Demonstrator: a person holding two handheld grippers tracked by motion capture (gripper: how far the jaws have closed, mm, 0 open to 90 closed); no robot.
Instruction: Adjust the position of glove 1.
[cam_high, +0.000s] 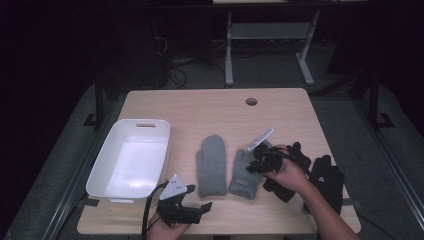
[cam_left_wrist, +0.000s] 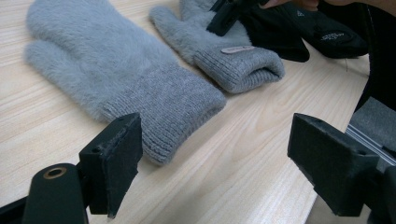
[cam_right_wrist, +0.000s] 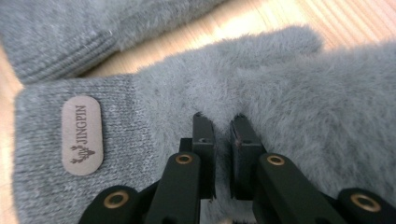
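Right claw (cam_right_wrist: 223, 122) pinching right grey mitten (cam_high: 246, 172).
Mitten lies flat under the claw, long axis along the surface (cam_high: 210, 107) depth, cuff toward person; left claw (cam_left_wrist: 215, 154) open, empty.

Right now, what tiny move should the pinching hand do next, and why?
Probably lift a little. The right gripper is shut on the grey mitten with the label, pinching its fluff, and the white bin sits open on the table's left side.
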